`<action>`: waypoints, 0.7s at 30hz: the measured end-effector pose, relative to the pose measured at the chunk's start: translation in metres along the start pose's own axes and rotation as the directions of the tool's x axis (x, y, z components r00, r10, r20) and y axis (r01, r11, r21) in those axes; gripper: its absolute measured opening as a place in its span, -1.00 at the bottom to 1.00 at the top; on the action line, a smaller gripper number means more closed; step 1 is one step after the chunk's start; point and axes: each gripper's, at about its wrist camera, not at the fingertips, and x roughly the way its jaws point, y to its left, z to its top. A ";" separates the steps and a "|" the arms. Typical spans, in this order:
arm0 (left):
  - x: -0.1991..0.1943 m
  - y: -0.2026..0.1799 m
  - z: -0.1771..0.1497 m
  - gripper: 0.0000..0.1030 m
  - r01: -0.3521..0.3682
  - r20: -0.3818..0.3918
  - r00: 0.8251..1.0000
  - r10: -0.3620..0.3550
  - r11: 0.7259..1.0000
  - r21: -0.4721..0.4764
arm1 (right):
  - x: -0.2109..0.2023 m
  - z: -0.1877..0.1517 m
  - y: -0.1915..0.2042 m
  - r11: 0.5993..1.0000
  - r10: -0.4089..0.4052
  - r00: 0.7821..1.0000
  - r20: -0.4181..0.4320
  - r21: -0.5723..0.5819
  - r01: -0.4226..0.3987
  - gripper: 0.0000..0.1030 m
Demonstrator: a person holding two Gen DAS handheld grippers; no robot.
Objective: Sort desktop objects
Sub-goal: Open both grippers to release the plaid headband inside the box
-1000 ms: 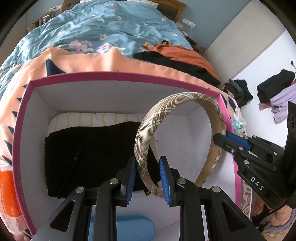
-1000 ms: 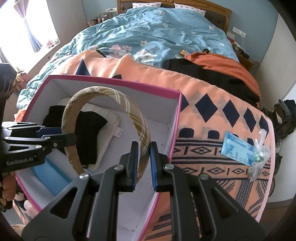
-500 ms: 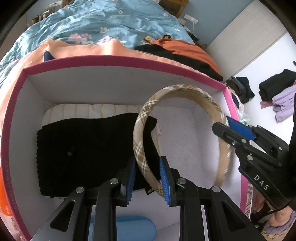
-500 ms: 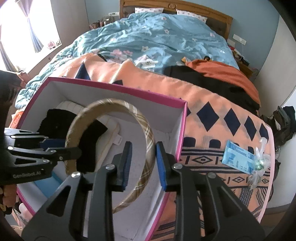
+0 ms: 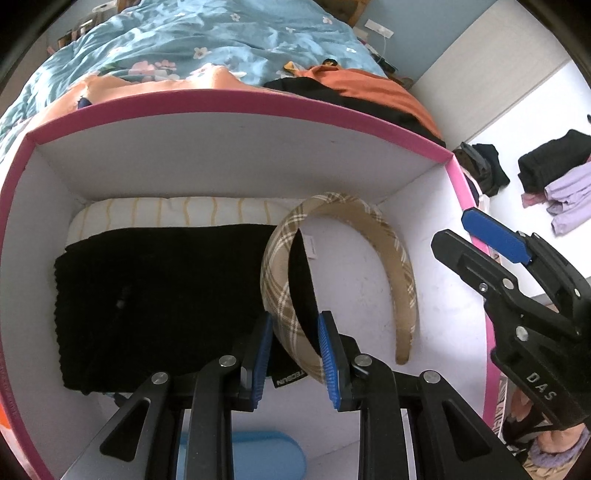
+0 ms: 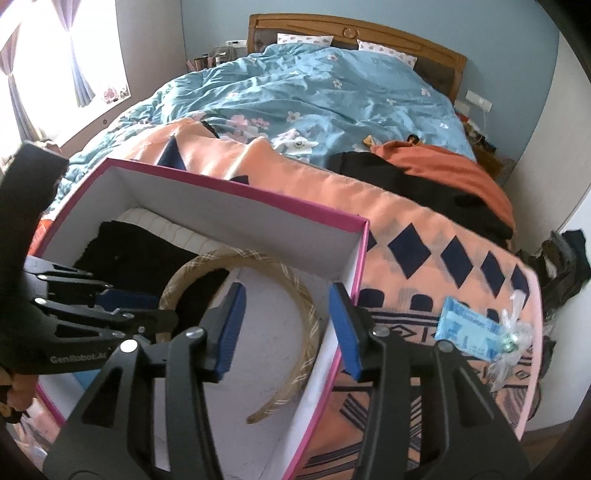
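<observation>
With the headband (image 5: 284, 291) lying in the pink box (image 5: 236, 99) at its right side, partly on black clothes (image 5: 155, 295), left tongs (image 5: 295, 354) look spread around one end, right tongs (image 6: 288, 325) spread empty; lift straight, don't snag.

- A blue floral duvet (image 6: 325, 85) covers the bed, which has a carved wooden headboard (image 6: 354, 33) at its far end.
- An orange blanket with dark blue diamonds (image 6: 424, 236) lies across the foot of the bed.
- A rust-orange garment (image 6: 436, 166) rests on a black garment (image 6: 388, 181), both at the blanket's far edge.
- A lilac folded garment (image 5: 569, 195) lies beside a black one (image 5: 550, 158) on the white floor.
- Purple curtains (image 6: 79, 66) hang at the bright window.
</observation>
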 end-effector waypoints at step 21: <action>0.008 0.017 0.016 -0.72 -0.072 0.021 0.997 0.075 0.991 -0.114 | -0.048 -0.034 -0.011 0.997 0.040 0.999 0.036 0.069 -0.042 -0.02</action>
